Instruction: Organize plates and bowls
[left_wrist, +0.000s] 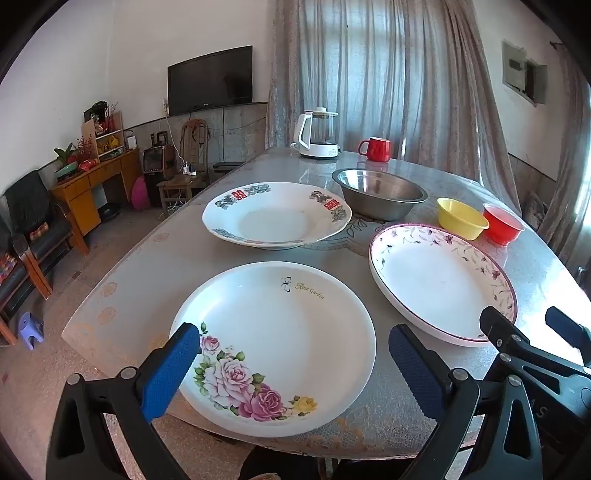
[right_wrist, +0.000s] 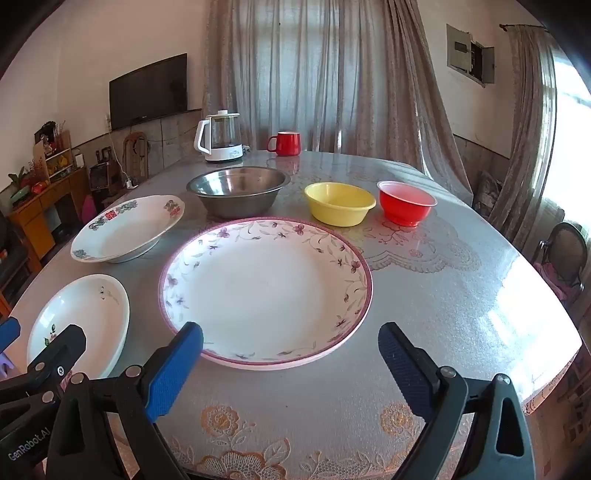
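Three plates lie on the table. The rose-patterned plate (left_wrist: 273, 347) (right_wrist: 81, 325) sits at the near edge, and my left gripper (left_wrist: 293, 332) hovers open just above its near rim, empty. The purple-rimmed floral plate (right_wrist: 266, 291) (left_wrist: 439, 280) lies to its right, with my right gripper (right_wrist: 290, 332) open and empty over its near rim. A deep plate with red characters (left_wrist: 277, 214) (right_wrist: 125, 229) lies behind. Further back a steel bowl (right_wrist: 238, 195), a yellow bowl (right_wrist: 340, 203) and a red bowl (right_wrist: 406, 206) stand in a row, each separate.
A white kettle (right_wrist: 221, 136) and a red mug (right_wrist: 286, 143) stand at the table's (right_wrist: 443, 295) far edge before the curtain. Chairs, a wooden desk (left_wrist: 92, 184) and a small stool are on the floor to the left.
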